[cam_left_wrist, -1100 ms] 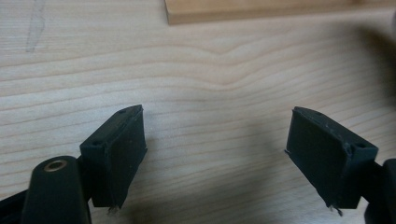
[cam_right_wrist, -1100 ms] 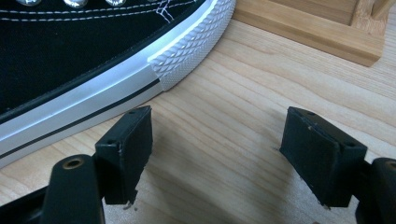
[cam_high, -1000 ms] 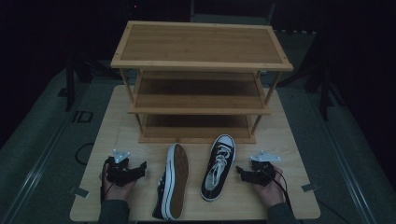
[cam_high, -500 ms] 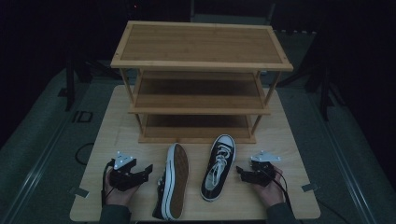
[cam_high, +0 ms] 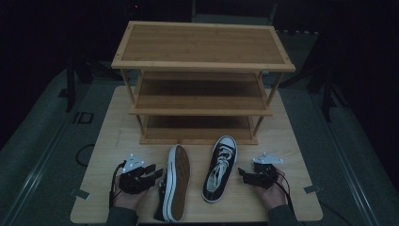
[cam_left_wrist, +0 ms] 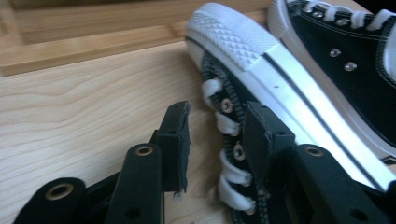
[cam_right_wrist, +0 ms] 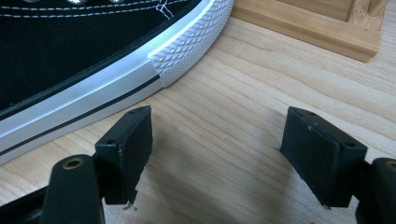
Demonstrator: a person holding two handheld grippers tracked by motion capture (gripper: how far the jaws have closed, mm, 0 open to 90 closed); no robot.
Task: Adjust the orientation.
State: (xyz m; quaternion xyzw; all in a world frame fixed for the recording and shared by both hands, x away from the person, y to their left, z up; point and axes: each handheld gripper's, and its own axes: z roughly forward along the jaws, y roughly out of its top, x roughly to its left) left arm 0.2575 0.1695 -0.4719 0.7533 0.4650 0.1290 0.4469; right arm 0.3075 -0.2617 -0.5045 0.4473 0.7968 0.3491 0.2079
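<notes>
Black canvas sneaker on its side lies just before the three-tier bamboo shoe rack, left gripper spread at its laces, right gripper spread beside the upright black sneaker.

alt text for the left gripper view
The open left gripper is at the laces of a black shoe lying on its side on the wooden table. A second black shoe stands behind it, by the rack's base.

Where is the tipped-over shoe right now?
In the high view the tipped-over shoe lies sole-up on the table's near-left part, between the left gripper and the upright shoe.
</notes>
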